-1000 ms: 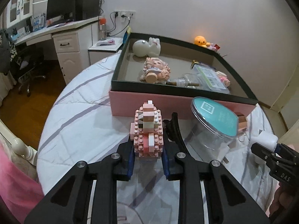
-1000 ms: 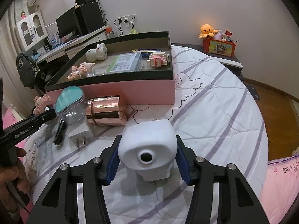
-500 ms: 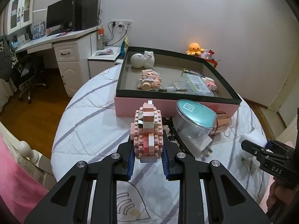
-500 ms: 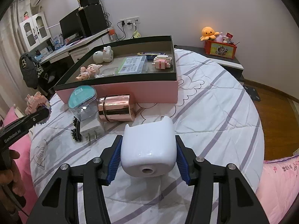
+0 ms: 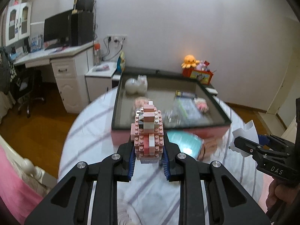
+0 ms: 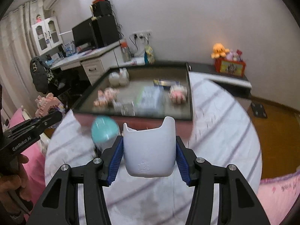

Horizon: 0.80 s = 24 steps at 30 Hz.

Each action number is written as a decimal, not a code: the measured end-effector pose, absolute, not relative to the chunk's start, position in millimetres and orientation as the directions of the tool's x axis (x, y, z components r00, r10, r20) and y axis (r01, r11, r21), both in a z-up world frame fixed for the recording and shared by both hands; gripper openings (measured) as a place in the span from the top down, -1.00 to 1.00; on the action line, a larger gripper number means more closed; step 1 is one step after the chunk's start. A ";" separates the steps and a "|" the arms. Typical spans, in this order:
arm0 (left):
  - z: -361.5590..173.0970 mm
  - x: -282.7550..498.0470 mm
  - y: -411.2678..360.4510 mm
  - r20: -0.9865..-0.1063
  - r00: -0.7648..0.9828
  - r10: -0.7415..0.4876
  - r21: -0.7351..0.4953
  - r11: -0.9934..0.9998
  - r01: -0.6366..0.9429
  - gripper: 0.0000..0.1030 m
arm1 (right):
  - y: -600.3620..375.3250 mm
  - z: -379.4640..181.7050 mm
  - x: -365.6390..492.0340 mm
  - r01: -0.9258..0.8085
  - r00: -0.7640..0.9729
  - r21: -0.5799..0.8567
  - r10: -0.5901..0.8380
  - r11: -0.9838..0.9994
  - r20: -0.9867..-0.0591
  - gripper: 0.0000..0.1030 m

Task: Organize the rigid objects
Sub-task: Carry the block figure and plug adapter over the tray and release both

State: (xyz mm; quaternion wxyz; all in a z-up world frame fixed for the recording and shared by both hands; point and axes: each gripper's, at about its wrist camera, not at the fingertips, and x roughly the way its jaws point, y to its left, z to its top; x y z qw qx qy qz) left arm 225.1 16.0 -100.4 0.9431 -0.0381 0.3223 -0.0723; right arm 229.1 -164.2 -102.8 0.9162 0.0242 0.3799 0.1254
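Lifted higher and drawn back from the table since a second ago: both loads now well above the bedspread, with the box farther off and smeared by motion.

Left gripper (image 5: 149,166) clenched on a pink-and-white brick-built toy figure (image 5: 148,133), held upright between the blue ribbed pads (image 5: 131,164), long axis vertical, narrow end up. Studded plastic, rigid, blocky; likely to shed bricks if squeezed hard or dropped.

Right gripper (image 6: 149,166) clamped on a smooth white plastic cat-eared gadget (image 6: 149,150), two pointed ears up, rounded base down, flanks pinched by the pads (image 6: 114,164). Glossy and tapering toward the base, so prone to slip downward in the grip, by the look of it.

Shallow black-rimmed pink cardboard box (image 5: 215,101) at twelve o'clock from both sets of fingers, ahead and below, its long side toward the grippers. Already holding a white round figurine (image 5: 136,85), a pink doll (image 6: 106,96), a clear packet (image 6: 150,98) and a second small pink brick toy (image 6: 178,91). Neither arm clearly nearer. Free floor at roughly eleven o'clock for the brick figure, and at one o'clock near the right wall for the gadget.

Teal-lidded clear tub (image 5: 184,143) on the striped white bedspread (image 6: 221,123) just before the box's near wall, directly under the path forward: worth clearing high.
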 end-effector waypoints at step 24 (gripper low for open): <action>-118.8 431.2 -18.2 -0.696 0.703 -0.142 -0.075 0.989 0.126 0.53 | -145.8 -128.0 441.9 -0.198 0.587 0.185 0.267 0.963 -0.764 -0.05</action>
